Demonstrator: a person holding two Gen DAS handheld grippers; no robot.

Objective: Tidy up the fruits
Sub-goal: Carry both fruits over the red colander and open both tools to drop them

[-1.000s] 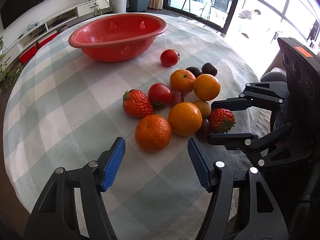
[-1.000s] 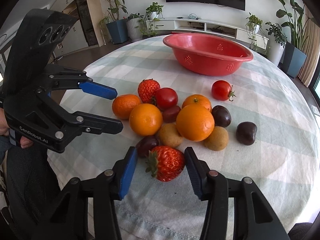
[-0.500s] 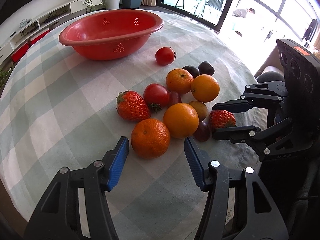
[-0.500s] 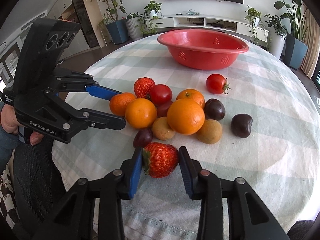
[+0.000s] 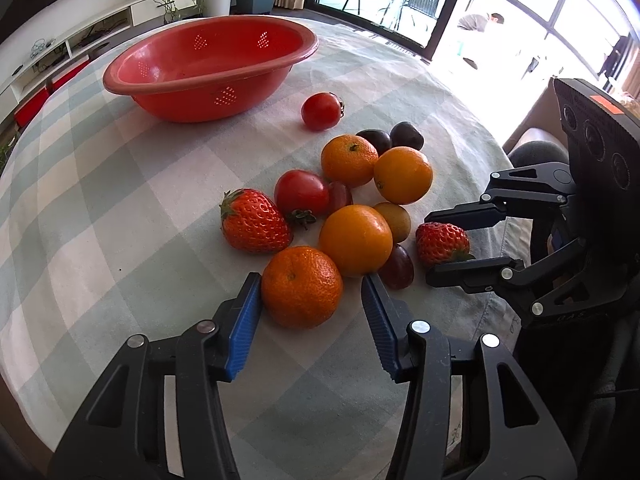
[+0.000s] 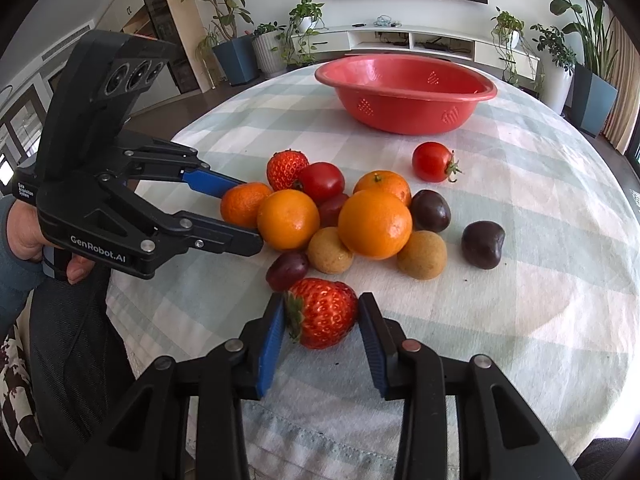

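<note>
We have two fruits lined up at the near edge of the round table (image 5: pixel 100 184) with its pale green-and-white checked cloth. The nearest red strawberry with green leaves (image 6: pixel 322 312) lies on the cloth between the blue pads of our right gripper (image 6: pixel 321 322); the jaws are drawn in narrow and sit against its sides, so we judge it gripped, though it is not lifted yet. We hold it across its width, probably so the soft flesh is not crushed at the tip.

The dimpled orange mandarin (image 5: pixel 302 286) sits just to the left of that, at the front of the pile. Our left gripper (image 5: pixel 308 312) straddles it and its jaws are closing: the left pad touches the peel, while the right pad is a little apart from it, so it is not yet clamped.

Behind these, the heap is packed tight: two smooth oranges, another mandarin, a second strawberry, a tomato, dark grapes and small brown fruits, several touching. Taking the outer pieces first keeps the rest from rolling. One red tomato (image 5: pixel 321 111) stands alone farther in.

The empty red plastic colander bowl (image 5: pixel 208 76) waits toward the far side of the table, well apart from the pile, and looks like the place for the fruit.
</note>
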